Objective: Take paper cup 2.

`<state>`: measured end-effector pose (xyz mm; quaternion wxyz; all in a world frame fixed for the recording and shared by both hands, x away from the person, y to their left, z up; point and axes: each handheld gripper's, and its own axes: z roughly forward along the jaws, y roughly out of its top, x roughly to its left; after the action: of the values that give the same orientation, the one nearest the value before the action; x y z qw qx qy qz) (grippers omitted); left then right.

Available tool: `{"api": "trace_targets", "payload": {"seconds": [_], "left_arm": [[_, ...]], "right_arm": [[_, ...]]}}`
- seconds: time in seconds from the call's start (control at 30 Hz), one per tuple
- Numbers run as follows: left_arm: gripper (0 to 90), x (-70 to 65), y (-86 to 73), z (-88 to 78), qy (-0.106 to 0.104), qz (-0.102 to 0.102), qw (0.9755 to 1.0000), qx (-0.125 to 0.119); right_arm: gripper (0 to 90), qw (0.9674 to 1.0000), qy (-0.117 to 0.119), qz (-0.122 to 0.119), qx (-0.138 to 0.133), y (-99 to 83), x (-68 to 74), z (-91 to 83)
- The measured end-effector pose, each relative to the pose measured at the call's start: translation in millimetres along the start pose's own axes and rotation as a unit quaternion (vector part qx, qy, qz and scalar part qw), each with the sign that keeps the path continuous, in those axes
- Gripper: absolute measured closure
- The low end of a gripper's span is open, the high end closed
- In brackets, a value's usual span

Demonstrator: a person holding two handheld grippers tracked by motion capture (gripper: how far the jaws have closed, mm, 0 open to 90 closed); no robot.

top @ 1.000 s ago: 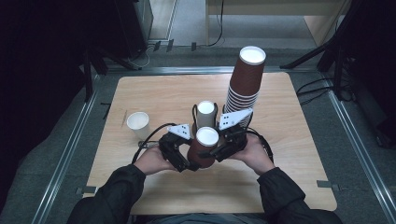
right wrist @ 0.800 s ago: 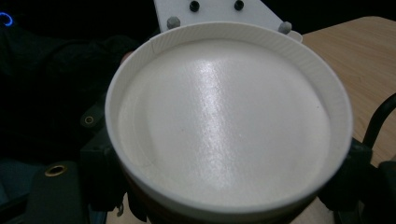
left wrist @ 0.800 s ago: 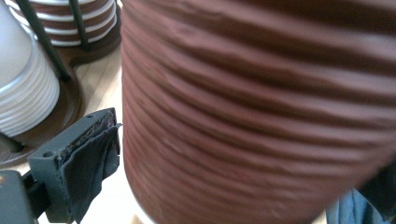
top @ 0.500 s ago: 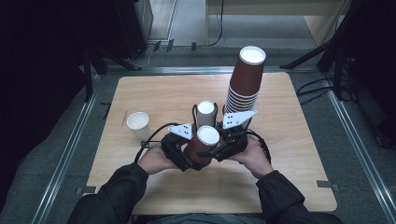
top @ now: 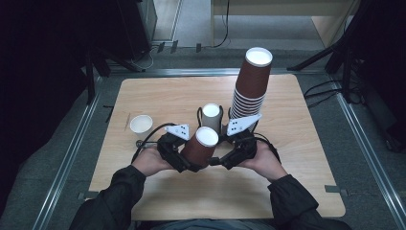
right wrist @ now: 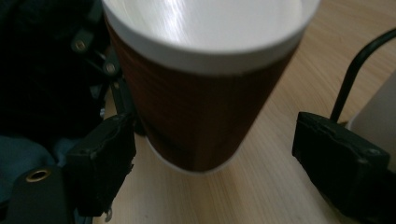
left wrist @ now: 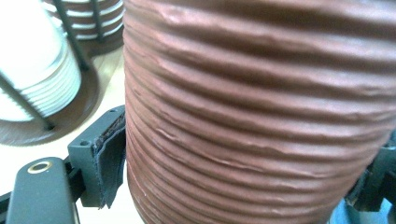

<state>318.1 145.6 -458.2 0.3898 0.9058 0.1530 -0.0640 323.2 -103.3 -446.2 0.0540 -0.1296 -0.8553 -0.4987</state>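
A brown ribbed paper cup [top: 200,147] with a white rim sits tilted between my two grippers near the table's front middle. My left gripper [top: 189,162] has just been closing and is shut on the cup's lower wall. In the left gripper view the cup [left wrist: 257,116] spans the gap between the jaws, and the left pad [left wrist: 111,154] presses its side. My right gripper [top: 224,160] has just been opening. In the right gripper view the cup [right wrist: 201,107] stands between that gripper's [right wrist: 219,158] wide jaws, and neither pad grips it.
A tall stack of brown cups [top: 251,86] rises just behind the right gripper. A wire holder with pale cups [top: 210,115] stands behind the held cup. A small white cup [top: 141,123] sits at the left. The wooden table [top: 287,191] ends in metal rails.
The brown cup stood nearly upright before; now it leans with its rim up and to the right. The left gripper has shifted slightly in against its lower part.
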Motion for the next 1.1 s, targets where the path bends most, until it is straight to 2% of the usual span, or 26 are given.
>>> {"api": "trace_targets", "payload": {"seconds": [0.1, 0.2, 0.47, 0.57, 0.63, 0.7, 0.8, 0.9, 1.03, 1.1], "left_arm": [[11.4, 0.2, -0.8, -2.9, -0.003, -0.013, 0.9999, 0.010], [11.4, -2.0, 0.2, -5.9, 0.000, -0.007, 0.9998, 0.018], [11.4, -2.5, 0.4, -9.5, 0.029, 0.008, 0.9982, 0.052], [11.4, -1.1, 0.3, -7.5, 0.042, 0.010, 0.9965, 0.072], [11.4, -0.1, 1.1, -5.3, 0.041, -0.003, 0.9956, 0.084], [11.4, -1.3, 1.3, -3.2, 0.047, 0.001, 0.9947, 0.091], [11.4, -2.5, 1.1, -1.1, 0.052, 0.011, 0.9937, 0.099], [11.4, -2.4, 1.2, 0.7, 0.054, 0.013, 0.9924, 0.110], [11.4, -1.9, 1.9, 4.8, 0.069, 0.022, 0.9880, 0.137], [11.4, -1.2, 1.0, 6.9, 0.070, 0.023, 0.9869, 0.143]], "right_arm": [[14.3, 0.9997, -0.010, 0.001, 0.025, -4.6, 0.5, -0.6], [14.6, 0.9990, -0.021, -0.001, 0.041, -7.9, 2.9, -2.4], [15.6, 0.9975, -0.032, -0.001, 0.064, -17.3, 5.4, -4.6], [15.8, 0.9967, -0.034, -0.005, 0.073, -19.7, 4.1, -2.7], [15.8, 0.9963, -0.035, -0.002, 0.078, -20.7, 3.1, -0.5], [16.1, 0.9960, -0.033, -0.001, 0.083, -21.3, 3.1, 1.4], [16.2, 0.9958, -0.030, -0.011, 0.086, -22.0, 3.2, 3.8], [17.2, 0.9953, -0.029, -0.010, 0.092, -23.0, 2.6, 5.1], [18.0, 0.9952, -0.023, -0.013, 0.094, -24.1, 0.3, 7.5], [18.0, 0.9953, -0.020, -0.014, 0.094, -23.9, -1.0, 8.5]]}}
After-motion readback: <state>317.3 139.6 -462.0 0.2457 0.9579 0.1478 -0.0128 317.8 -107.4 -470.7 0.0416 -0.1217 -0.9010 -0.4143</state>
